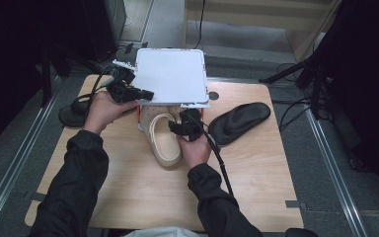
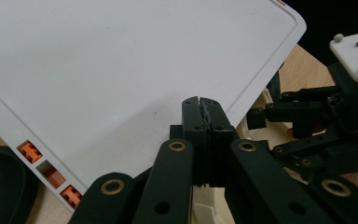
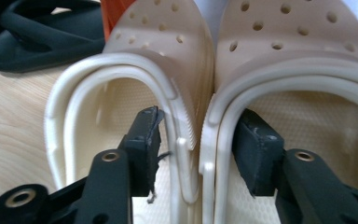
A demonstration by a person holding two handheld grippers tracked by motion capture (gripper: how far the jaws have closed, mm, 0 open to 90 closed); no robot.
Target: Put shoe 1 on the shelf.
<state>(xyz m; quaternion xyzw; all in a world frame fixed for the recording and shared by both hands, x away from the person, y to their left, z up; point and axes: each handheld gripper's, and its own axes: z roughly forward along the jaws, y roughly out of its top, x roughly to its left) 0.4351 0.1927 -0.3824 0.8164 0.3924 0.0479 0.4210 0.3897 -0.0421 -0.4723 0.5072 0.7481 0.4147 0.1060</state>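
Two cream perforated clogs lie side by side, the left clog (image 3: pixel 154 42) and the right clog (image 3: pixel 298 37), toes toward an orange-trimmed box. My right gripper (image 3: pixel 200 126) has one jaw inside each clog and is shut on their two touching side walls. In the high view the right gripper (image 1: pixel 180 126) sits at the heel end of a clog (image 1: pixel 165 143). A white square lid (image 1: pixel 172 74) hangs tilted above the toes. My left gripper (image 1: pixel 145 94) is shut on the lid's near left rim; up close, the gripper (image 2: pixel 200 105) clamps the lid (image 2: pixel 121 60) at its edge.
A black sandal (image 1: pixel 239 121) lies to the right of the clogs on the wooden table (image 1: pixel 128 187). Another black sandal (image 1: pixel 74 113) rests at the table's left edge. Orange clips (image 2: pixel 30 150) line the lid's rim. Dark stands and cables surround the table.
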